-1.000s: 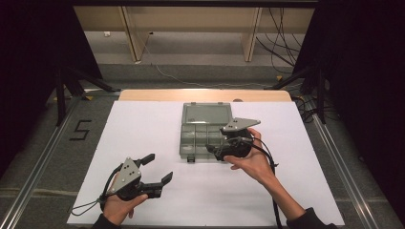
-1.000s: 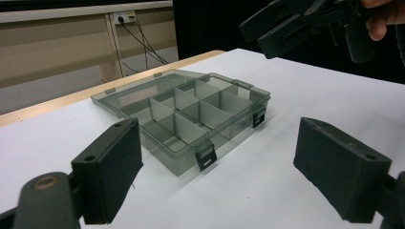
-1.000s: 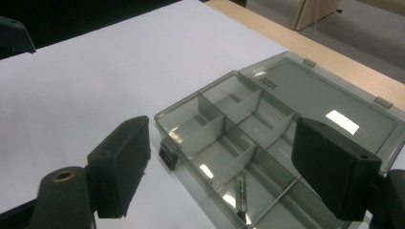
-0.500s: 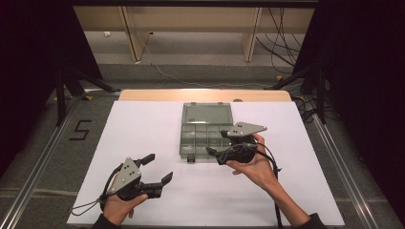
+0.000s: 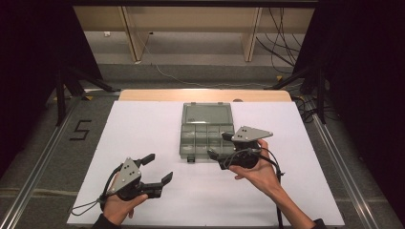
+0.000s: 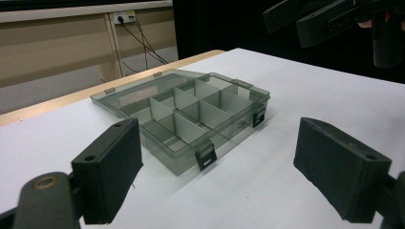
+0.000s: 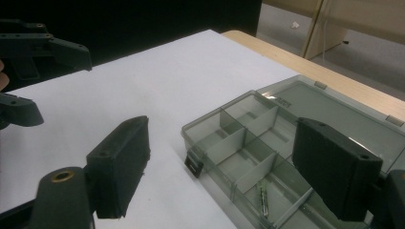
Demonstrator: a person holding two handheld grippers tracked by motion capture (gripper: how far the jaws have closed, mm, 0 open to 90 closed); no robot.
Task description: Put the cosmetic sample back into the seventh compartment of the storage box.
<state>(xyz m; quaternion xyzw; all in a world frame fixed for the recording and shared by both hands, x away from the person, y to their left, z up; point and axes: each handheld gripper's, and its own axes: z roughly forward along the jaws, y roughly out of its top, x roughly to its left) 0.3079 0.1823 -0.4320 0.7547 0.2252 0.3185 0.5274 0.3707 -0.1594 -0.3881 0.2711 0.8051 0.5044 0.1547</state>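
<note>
Since a second ago the right gripper (image 5: 218,145) has drawn back off the open box (image 5: 206,130) mid-desk (image 5: 143,124), jaws wide and empty, while the left gripper (image 5: 158,168) waits nearer, likewise wide.

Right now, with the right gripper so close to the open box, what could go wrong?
1. The right gripper hangs open at the near right edge of the organizer box; a low sweep might knock the light box across the white sheet.
2. A small metal piece lies in one compartment; a jolt could throw it out.
3. The lid lies open and flat; pressing it may strain the hinges.
</note>
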